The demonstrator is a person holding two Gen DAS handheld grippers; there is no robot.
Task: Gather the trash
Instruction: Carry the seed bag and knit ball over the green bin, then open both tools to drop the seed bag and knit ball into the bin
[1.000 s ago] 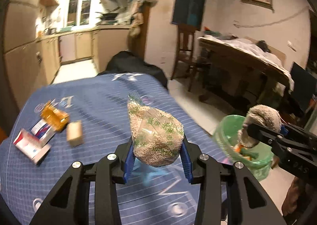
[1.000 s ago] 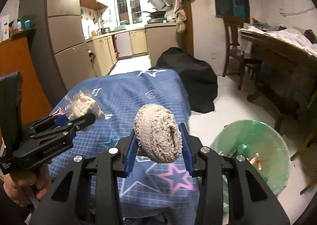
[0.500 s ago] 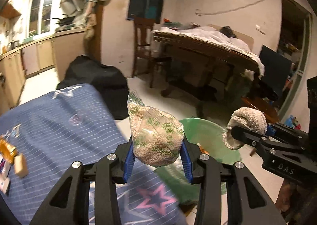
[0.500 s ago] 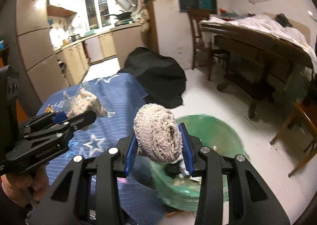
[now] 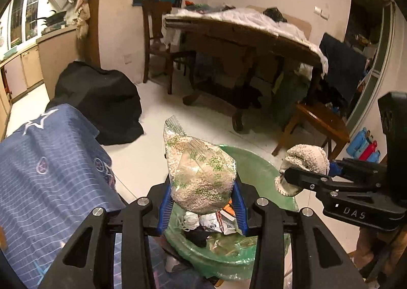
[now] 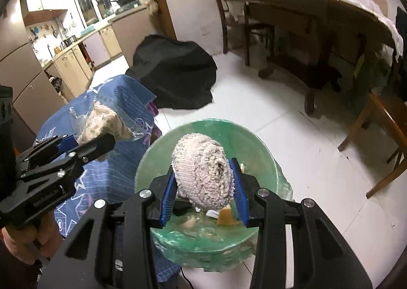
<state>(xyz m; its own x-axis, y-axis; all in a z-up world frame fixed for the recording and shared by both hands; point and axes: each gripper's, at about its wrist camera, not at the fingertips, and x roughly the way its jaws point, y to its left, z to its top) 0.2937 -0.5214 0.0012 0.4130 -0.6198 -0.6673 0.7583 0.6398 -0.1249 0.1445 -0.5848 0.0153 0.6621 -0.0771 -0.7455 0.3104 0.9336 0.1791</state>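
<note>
Your left gripper [image 5: 202, 209] jaws clamp the bag [image 5: 201, 174], right gripper [image 6: 203, 193] the cloth [image 6: 203, 174]; release before centring over the bin [image 6: 262, 156] and either lands on floor.

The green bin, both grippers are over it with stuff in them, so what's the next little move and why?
Probably open the right gripper: its rolled towel hangs over the green-lined bin and should drop in. The left gripper could then release its bag of grains.

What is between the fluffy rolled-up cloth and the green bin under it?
Nothing. In the right wrist view the rolled cloth hangs in the right gripper above the green-lined bin.
</note>
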